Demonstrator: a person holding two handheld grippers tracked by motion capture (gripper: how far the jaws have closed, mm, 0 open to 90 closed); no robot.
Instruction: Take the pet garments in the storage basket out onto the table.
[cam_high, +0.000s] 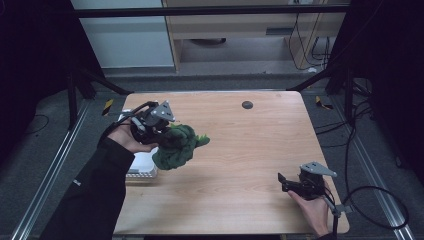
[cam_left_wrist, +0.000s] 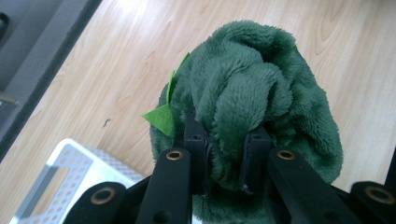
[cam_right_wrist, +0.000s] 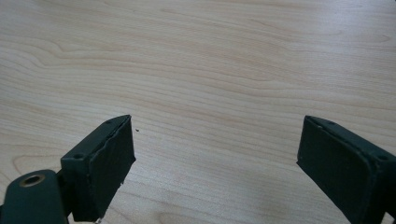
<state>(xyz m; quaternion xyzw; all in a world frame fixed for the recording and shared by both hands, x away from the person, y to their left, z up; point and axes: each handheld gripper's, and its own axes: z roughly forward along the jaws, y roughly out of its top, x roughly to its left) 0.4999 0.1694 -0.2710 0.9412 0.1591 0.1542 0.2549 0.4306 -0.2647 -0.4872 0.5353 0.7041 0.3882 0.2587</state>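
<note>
Two tongs: left tongs (cam_left_wrist: 223, 154) clamped on dark green fuzzy plush toy (cam_high: 176, 146), aloft just right of white perforated plastic basket (cam_high: 141, 167). Right tongs (cam_right_wrist: 215, 158) wide open, holding nothing. Lower gently onto tabletop (cam_high: 240, 150) before releasing.

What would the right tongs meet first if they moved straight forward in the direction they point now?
Probably the bare light wooden table. The open right tongs point slightly down at its surface, with nothing between or ahead of them; how far away the wood is, is unclear.
</note>
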